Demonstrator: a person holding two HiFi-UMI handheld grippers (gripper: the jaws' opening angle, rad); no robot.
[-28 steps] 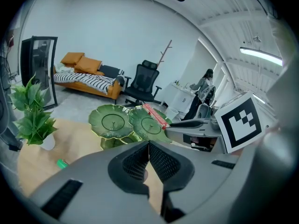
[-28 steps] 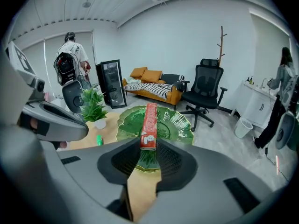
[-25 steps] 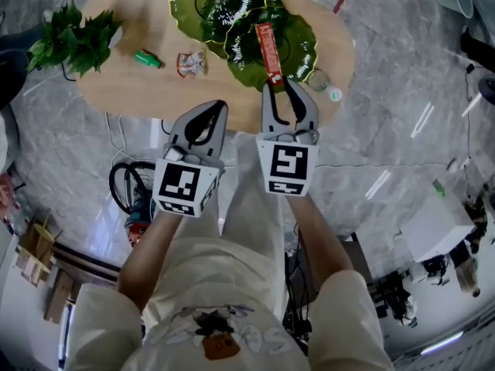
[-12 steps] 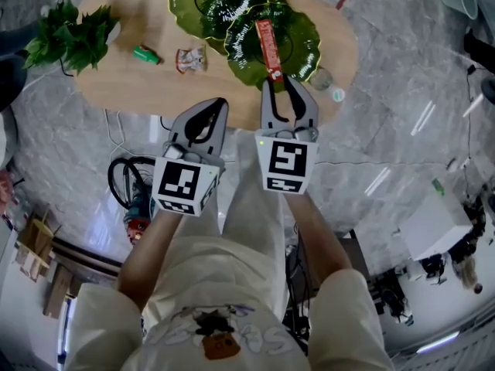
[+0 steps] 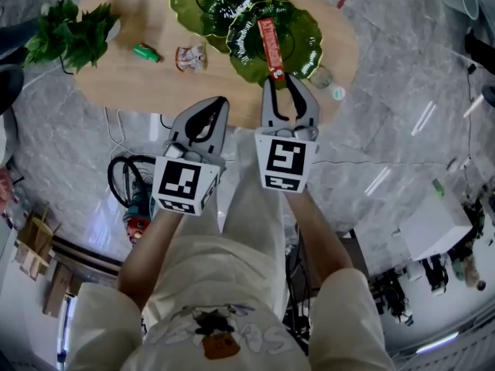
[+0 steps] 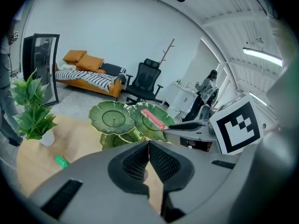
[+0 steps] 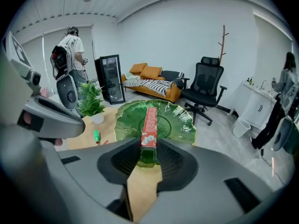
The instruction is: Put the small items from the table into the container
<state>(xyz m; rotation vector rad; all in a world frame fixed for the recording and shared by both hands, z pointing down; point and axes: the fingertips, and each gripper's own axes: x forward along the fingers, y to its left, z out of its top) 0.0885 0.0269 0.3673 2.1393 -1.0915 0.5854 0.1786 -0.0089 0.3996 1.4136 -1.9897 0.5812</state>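
An oval wooden bench (image 5: 139,91) stands on a marble floor, seen from steeply above. At its left end sits a potted plant (image 5: 69,37). To the right, on bare wood mid-bench, lie a small green item (image 5: 145,52) and then a crinkled snack packet (image 5: 189,57), a little apart from each other. Just off the near edge hangs the left gripper (image 5: 219,105), its pads pressed together with nothing between them.

Right of the packet, from the middle of the bench to its far edge, is the container, a cluster of leaf-shaped green dishes (image 5: 305,37). A long red pack (image 5: 270,46) stretches lengthwise across the nearest dish. The right gripper (image 5: 280,82) holds the pack by its near end, jaws part-way closed on its narrow sides. Whether the pack already rests on the dish or floats just above it, I cannot tell. Near the right end of the bench rest a clear round thing (image 5: 319,78) and a small white cap (image 5: 336,93).

The step in hand looks like setting the red pack down. To do it well, let the pack's whole length settle on the dish, centred so the near end does not overhang the rim. Then part the jaws only enough to free it and back out along the pack's own line, so the pads do not drag it off.
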